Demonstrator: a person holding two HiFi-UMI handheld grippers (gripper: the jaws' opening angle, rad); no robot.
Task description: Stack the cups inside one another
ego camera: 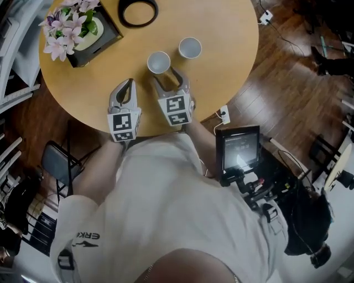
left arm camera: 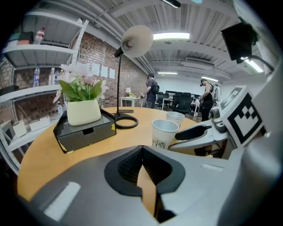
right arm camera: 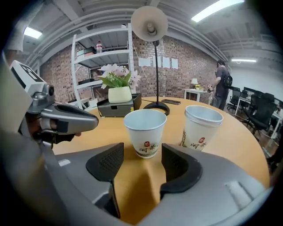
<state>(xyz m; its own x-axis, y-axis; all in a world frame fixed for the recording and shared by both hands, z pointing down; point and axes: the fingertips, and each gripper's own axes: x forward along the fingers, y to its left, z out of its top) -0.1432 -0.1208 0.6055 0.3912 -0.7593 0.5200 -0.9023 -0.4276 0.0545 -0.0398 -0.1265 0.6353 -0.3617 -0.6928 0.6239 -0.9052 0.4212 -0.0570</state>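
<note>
Right gripper (ego camera: 169,80) jaws were apart and empty, near cup (ego camera: 159,62) just ahead on the round table (ego camera: 227,61), far cup (ego camera: 189,47) beside it. Left gripper (ego camera: 129,84) jaws were together, empty. Flower tray (ego camera: 108,34) and lamp base (ego camera: 138,12) sat well behind the cups, blocking nothing. Lamp base was cut off at the head view's top edge.

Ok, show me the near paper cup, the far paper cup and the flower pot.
near paper cup (right arm camera: 146,130): right gripper view, on its side wall above the logo.
far paper cup (right arm camera: 200,130): right gripper view, on its side wall.
flower pot (right arm camera: 120,94): right gripper view, on its cream front face.
</note>
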